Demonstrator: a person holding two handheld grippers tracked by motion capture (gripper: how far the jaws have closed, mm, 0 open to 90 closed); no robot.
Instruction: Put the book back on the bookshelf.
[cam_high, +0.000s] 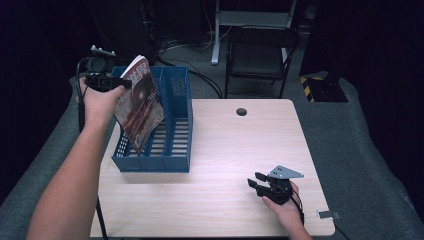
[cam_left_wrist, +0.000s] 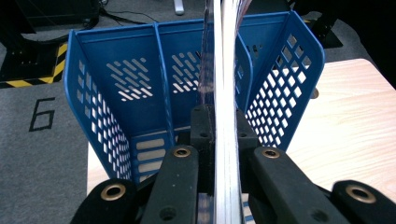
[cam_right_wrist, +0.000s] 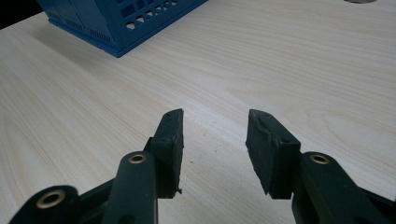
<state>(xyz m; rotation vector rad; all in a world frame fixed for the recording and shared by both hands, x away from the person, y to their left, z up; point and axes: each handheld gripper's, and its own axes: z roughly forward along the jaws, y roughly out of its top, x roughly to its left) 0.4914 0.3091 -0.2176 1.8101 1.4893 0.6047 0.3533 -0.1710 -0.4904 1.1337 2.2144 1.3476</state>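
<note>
A magazine (cam_high: 139, 102) with a dark reddish cover hangs tilted over the left side of a blue plastic file rack (cam_high: 172, 135). My left gripper (cam_high: 118, 83) is shut on the magazine's upper edge. In the left gripper view the magazine (cam_left_wrist: 224, 70) shows edge-on between the black jaws of the left gripper (cam_left_wrist: 223, 122), above the rack's divided slots (cam_left_wrist: 135, 88). My right gripper (cam_high: 256, 182) rests near the table's front right, open with nothing between its jaws. The right gripper view has its fingertips (cam_right_wrist: 173, 128) apart over bare wood of the table (cam_right_wrist: 280, 60).
The light wooden table (cam_high: 235, 150) has a round cable hole (cam_high: 241, 111) at the back. The rack's corner (cam_right_wrist: 116, 23) lies ahead of the right gripper. A dark chair (cam_high: 257, 55) stands beyond the table. Grey floor surrounds it.
</note>
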